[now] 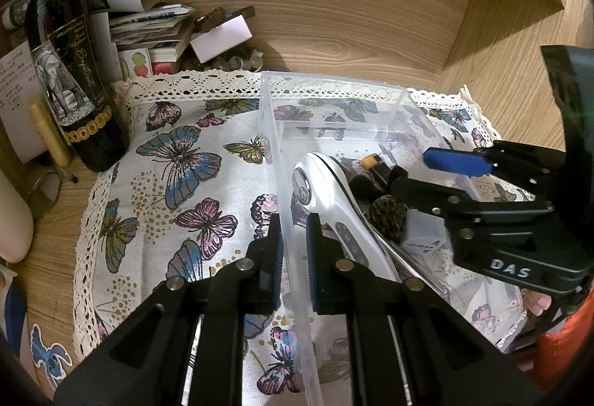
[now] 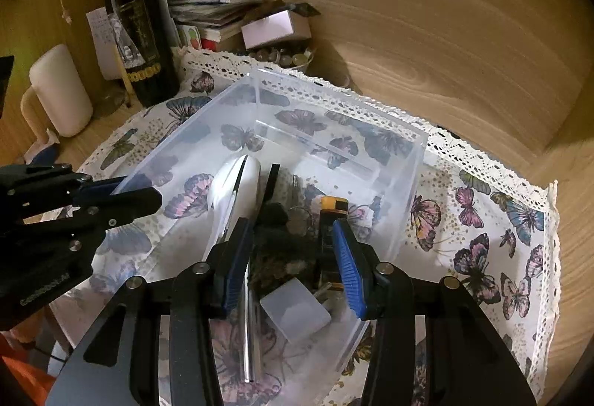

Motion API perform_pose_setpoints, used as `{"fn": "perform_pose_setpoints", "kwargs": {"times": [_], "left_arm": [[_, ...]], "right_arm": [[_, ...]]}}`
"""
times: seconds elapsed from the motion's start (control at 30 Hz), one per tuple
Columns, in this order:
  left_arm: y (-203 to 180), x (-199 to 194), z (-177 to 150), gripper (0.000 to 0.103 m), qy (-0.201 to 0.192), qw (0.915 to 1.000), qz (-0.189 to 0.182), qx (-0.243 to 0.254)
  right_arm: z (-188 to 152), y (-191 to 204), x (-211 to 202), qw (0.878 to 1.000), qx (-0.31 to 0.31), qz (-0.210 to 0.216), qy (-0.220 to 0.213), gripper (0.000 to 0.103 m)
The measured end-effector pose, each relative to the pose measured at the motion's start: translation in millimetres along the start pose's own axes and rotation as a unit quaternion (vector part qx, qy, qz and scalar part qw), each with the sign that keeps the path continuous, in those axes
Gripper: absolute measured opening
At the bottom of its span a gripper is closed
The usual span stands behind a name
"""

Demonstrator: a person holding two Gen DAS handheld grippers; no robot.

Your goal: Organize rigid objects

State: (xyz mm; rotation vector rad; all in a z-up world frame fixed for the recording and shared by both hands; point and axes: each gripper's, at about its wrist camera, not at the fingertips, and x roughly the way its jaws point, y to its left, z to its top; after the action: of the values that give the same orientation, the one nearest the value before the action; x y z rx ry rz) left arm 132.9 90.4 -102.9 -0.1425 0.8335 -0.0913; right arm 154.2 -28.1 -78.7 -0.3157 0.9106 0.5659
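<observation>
I have the left gripper (image 1: pixel 295 250) pinched on the near left wall of the clear box (image 1: pixel 334 81), I judge to keep it from sliding on the butterfly cloth (image 1: pixel 178 153) while the other hand works inside. The right gripper (image 2: pixel 293 265) hangs over the near end with its fingers partly apart and empty. Below and between them lie the dark pinecone-like lump (image 2: pixel 274 263) and white charger (image 2: pixel 295 309), the battery (image 2: pixel 332 211) just inside the right finger, the white handset (image 2: pixel 237 183) left.
</observation>
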Motion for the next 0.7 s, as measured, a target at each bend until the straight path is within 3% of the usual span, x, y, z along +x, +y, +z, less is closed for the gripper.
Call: {"fn": "perform_pose_setpoints", "kwargs": {"times": [0.2,0.27,0.33,0.63,0.7], "left_arm": [[-3.1,-12.8,-0.7,0.010,-0.017,0.9997,0.015,0.005],[-4.8,-20.4,-0.2,0.015,-0.029,0.9992,0.024,0.010],[-6.5,-29.5,1.4,0.032,-0.043,0.9987,0.024,0.011],[-29.0,-80.7,5.9,0.074,-0.146,0.9888,0.017,0.028],[-35.6,-92.7,5.2,0.085,-0.169,0.9850,0.018,0.032]], "right_arm": [[-1.5,-3.7,-21.2,0.999,0.019,-0.003,-0.035,0.058],[-2.9,-5.4,-31.2,0.998,0.026,-0.007,-0.051,0.063],[-4.9,-6.0,-42.1,0.997,0.029,-0.012,-0.066,0.068],[-16.6,-6.0,-94.8,0.986,0.045,-0.056,-0.149,0.102],[-20.8,-6.2,-107.0,0.982,0.050,-0.067,-0.169,0.103]]}}
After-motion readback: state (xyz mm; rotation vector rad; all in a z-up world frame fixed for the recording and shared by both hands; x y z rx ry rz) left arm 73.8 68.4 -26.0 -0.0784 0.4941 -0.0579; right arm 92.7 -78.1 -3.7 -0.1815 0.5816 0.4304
